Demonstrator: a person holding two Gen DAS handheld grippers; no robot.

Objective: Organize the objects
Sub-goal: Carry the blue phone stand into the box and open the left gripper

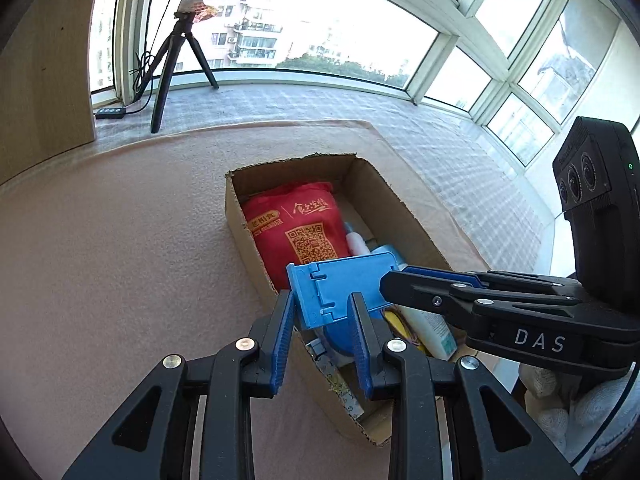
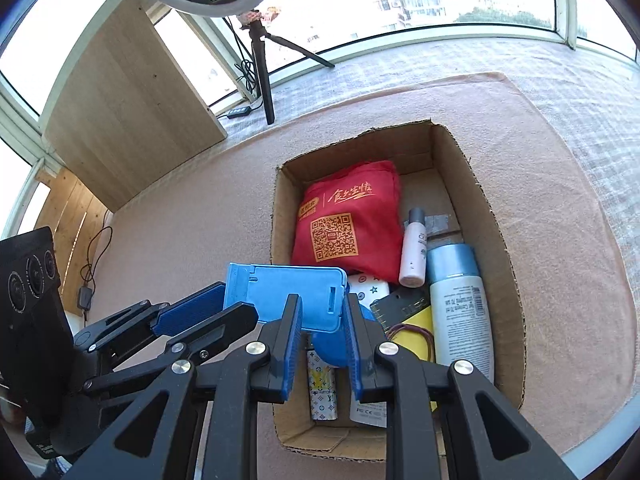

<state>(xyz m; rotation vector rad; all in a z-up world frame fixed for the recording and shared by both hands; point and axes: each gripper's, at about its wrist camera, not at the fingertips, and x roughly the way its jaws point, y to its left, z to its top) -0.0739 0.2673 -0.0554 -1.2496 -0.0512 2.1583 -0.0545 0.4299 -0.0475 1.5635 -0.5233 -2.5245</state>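
Sitting on the pink-covered surface (image 2: 560, 240), the open cardboard box (image 2: 500, 216) is the landmark. Beyond the box, a ring light on a tripod (image 2: 262, 72) stands by the window; a wooden board (image 2: 128, 100) leans past the box's far left.

Inside the box: red bag (image 2: 348, 216) with a QR code at the far end, big white bottle with blue cap (image 2: 460, 304) along the right wall, small white bottle with grey cap (image 2: 414, 248) between bag and big bottle, a yellow item (image 2: 416, 332) and a patterned tube (image 2: 323, 388) at the near end.

Blue folding phone stand (image 2: 288, 296) is held over the box's near-left edge, above the contents. Left claw (image 1: 322, 340) has narrowed onto the stand's lower edge, blue pads on each side. Right claw (image 2: 322, 344) has the stand's near edge between its fingers, narrow gap; actual pad contact can't be confirmed. A white-gloved hand (image 1: 576, 408) shows behind the right claw.
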